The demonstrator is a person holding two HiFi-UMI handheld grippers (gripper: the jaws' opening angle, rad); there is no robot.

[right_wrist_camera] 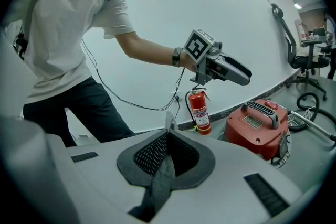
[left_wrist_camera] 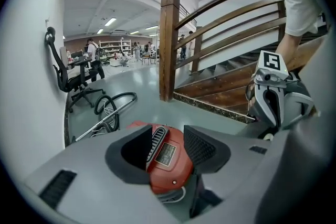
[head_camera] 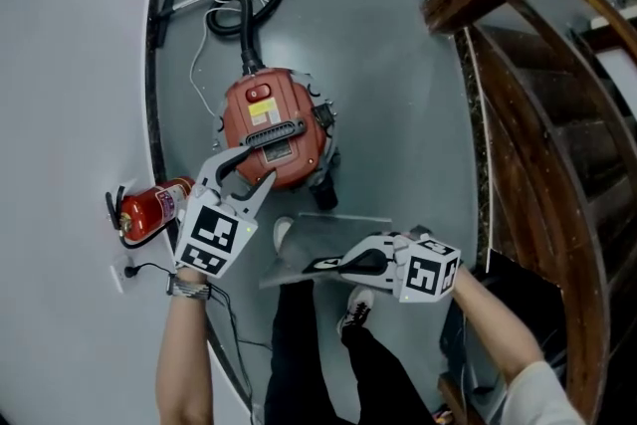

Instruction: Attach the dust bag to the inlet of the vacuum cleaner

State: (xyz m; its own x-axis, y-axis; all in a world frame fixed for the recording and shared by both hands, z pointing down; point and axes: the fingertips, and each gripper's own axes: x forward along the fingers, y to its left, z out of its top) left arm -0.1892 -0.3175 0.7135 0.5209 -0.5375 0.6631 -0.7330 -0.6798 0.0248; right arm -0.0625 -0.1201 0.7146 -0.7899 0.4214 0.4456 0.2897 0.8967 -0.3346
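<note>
My right jaws (right_wrist_camera: pixel 167 157) are pressed together on a thin edge of the grey dust bag (head_camera: pixel 328 239), which hangs flat in the air just short of the vacuum cleaner (head_camera: pixel 269 119). The red vacuum cleaner stands on the floor (head_camera: pixel 398 95) close to its curved wall edge, with a fire extinguisher (head_camera: pixel 154 210) just beside it. From the bag it lies ahead and to my left. My left jaws (left_wrist_camera: pixel 168 148) are spread and empty, hovering right above its top handle, so my left hand is the nearer one. I can't make out the inlet from here. I judge the lid must be opened before the bag goes in.
</note>
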